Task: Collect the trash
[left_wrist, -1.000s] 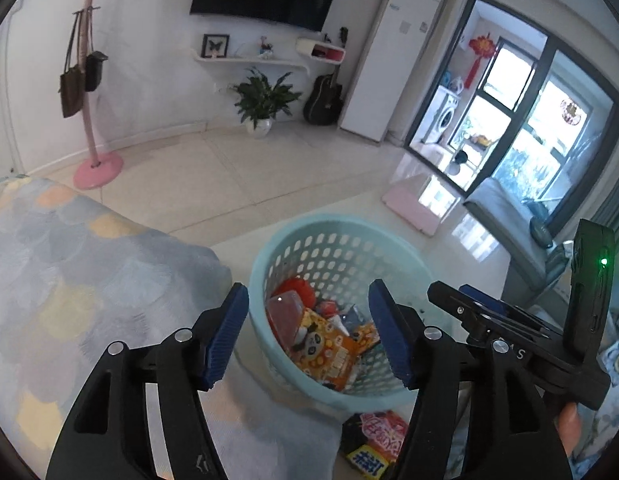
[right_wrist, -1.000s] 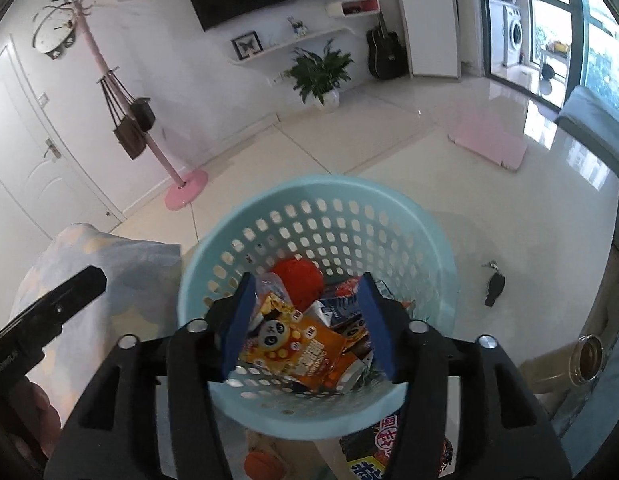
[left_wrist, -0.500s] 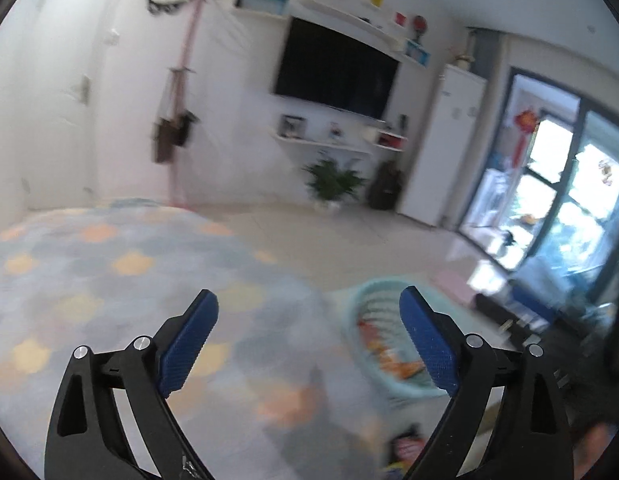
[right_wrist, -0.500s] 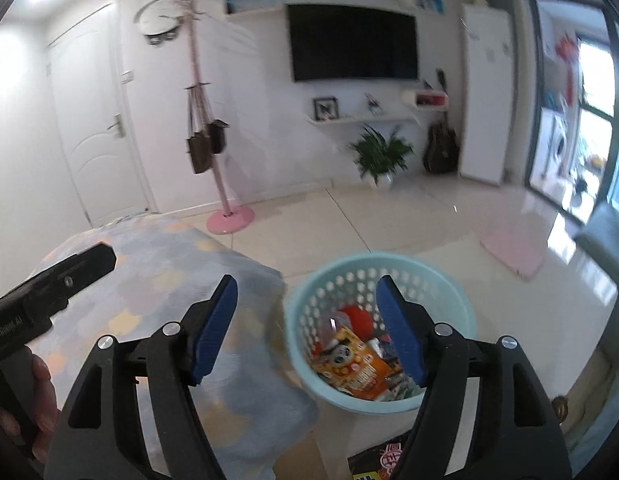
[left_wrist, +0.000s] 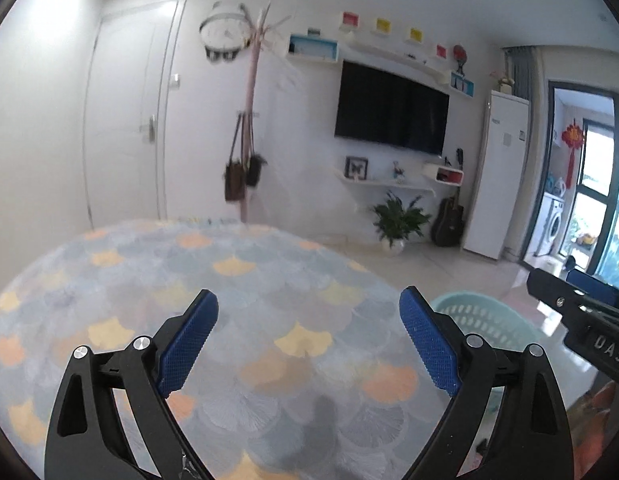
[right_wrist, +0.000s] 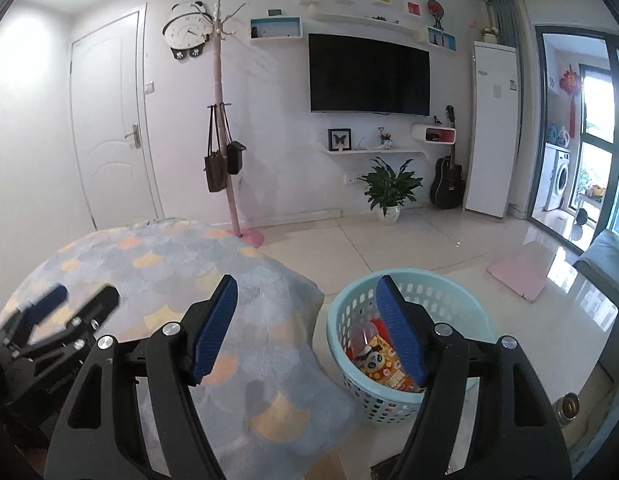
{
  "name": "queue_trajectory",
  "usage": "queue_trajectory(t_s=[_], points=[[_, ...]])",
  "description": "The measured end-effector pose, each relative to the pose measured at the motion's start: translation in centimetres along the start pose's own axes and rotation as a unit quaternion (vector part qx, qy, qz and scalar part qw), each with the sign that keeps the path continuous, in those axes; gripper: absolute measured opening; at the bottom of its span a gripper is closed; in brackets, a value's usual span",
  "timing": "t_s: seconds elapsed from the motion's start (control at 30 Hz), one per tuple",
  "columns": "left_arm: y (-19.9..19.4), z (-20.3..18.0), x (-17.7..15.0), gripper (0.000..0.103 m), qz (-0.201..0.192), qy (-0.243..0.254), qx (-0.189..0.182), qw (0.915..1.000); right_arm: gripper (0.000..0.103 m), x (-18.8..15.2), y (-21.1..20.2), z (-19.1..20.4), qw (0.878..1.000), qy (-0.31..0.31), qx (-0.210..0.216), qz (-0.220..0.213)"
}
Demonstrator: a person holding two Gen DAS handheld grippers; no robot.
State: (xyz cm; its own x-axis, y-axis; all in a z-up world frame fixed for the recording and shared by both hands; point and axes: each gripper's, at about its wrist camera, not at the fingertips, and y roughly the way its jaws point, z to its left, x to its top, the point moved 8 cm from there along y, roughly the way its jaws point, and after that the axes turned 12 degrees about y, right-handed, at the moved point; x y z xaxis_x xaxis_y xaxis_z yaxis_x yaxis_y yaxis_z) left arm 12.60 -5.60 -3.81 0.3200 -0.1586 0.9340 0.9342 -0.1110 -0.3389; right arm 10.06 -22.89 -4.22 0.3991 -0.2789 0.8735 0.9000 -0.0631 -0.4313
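Laundry basket (left_wrist: 485, 316): partly hidden behind left gripper's finger (left_wrist: 427, 344), contents unseen. Bottom-right orange item (left_wrist: 597, 412): blurred, possibly snack packaging. Coat rack (left_wrist: 249, 120): motion-blurred.

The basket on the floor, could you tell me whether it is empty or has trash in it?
It has trash in it. The right wrist view shows the basket upright, with a panda snack bag and red wrappers lying inside, well below the rim.

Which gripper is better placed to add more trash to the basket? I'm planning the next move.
Probably right. The right gripper is open and empty, with the basket just beyond its right finger. The left gripper, also open and empty, faces the patterned cloth, the basket at its view's right edge.
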Motion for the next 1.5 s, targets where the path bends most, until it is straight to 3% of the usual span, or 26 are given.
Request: queue_trajectory(t_s=[0.43, 1.5], points=[[-0.5, -1.6, -0.7, 0.094, 0.002, 0.047, 0.011, 0.9988, 0.068, -0.2, 0.5, -0.7, 1.000, -0.005, -0.026, -0.003], [-0.1, -1.8, -1.6, 0.095, 0.014, 0.037, 0.003, 0.9992, 0.068, -1.0, 1.4, -0.6, 0.999, -0.011, -0.029, 0.008]])
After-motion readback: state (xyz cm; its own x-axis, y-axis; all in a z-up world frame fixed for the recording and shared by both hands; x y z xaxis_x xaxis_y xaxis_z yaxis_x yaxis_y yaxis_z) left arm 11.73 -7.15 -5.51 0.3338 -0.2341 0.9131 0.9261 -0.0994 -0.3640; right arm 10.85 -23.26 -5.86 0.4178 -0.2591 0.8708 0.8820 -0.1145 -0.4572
